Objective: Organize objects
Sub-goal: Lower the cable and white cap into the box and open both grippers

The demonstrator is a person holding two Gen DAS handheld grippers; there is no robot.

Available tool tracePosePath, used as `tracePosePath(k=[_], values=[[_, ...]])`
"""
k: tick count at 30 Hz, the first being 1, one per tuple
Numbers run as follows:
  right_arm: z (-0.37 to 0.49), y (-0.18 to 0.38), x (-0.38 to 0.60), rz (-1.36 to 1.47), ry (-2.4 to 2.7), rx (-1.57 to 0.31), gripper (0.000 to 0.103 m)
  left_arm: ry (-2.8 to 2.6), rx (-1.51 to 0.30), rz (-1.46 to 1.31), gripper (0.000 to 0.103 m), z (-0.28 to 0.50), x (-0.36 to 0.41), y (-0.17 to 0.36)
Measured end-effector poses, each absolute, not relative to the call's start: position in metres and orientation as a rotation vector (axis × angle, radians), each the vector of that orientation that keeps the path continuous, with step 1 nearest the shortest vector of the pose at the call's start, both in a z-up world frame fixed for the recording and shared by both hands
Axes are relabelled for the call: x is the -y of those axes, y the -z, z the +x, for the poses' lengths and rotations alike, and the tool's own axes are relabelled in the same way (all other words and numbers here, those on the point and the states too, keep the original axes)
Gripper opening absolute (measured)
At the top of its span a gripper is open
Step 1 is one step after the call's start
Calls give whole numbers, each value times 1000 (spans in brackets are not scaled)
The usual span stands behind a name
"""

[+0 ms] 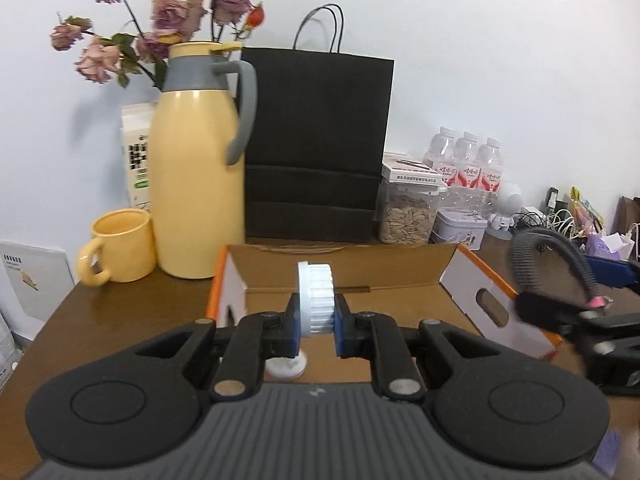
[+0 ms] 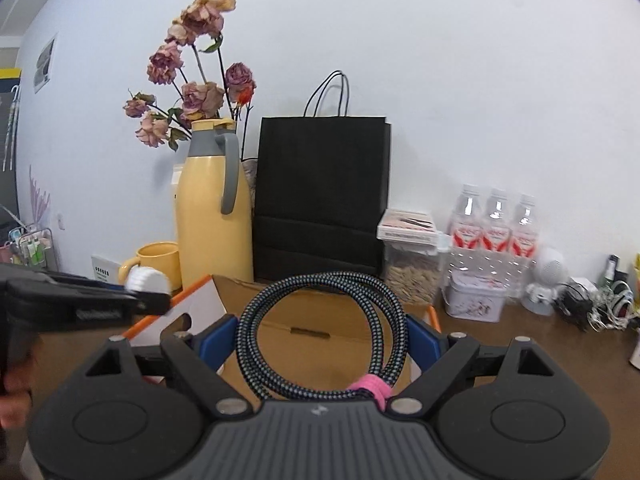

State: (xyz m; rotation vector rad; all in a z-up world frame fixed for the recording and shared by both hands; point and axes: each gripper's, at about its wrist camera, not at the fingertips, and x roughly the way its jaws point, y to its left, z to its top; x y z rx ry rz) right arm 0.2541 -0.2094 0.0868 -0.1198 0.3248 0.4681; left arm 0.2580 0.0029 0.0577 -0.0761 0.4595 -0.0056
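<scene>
Back left corner of the brown wooden table (image 1: pixel 120 312): yellow ceramic mug (image 1: pixel 120 246), with a tall yellow thermos jug with grey collar and handle (image 1: pixel 196 168) just to its right. Black paper carrier bag (image 1: pixel 316 144) stands at the back edge, centre.

Open cardboard box with orange-edged flaps (image 1: pixel 344 272) sits in front of the bag, mid-table.

Left gripper (image 1: pixel 316 322): jaws clenched on a white ribbed plastic cap (image 1: pixel 316 298), which is held on edge above the box's near side.

Right gripper (image 2: pixel 320 336): jaws wide apart, grasping a coiled black-and-white braided cable with a pink tie (image 2: pixel 320 336). The coil spans both blue pads and is held above the box's right part.

Clear bottles (image 1: pixel 464 160) stand at the back edge, right.
</scene>
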Motion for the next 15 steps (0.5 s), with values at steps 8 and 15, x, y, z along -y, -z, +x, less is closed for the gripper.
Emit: tracePosePath(k=[8, 15], values=[[308, -63, 191, -106, -440, -395, 87, -58, -481, -87, 15, 301, 10, -42], [327, -44, 191, -93, -434, -443, 87, -70, -515, -106, 15, 312, 3, -28]])
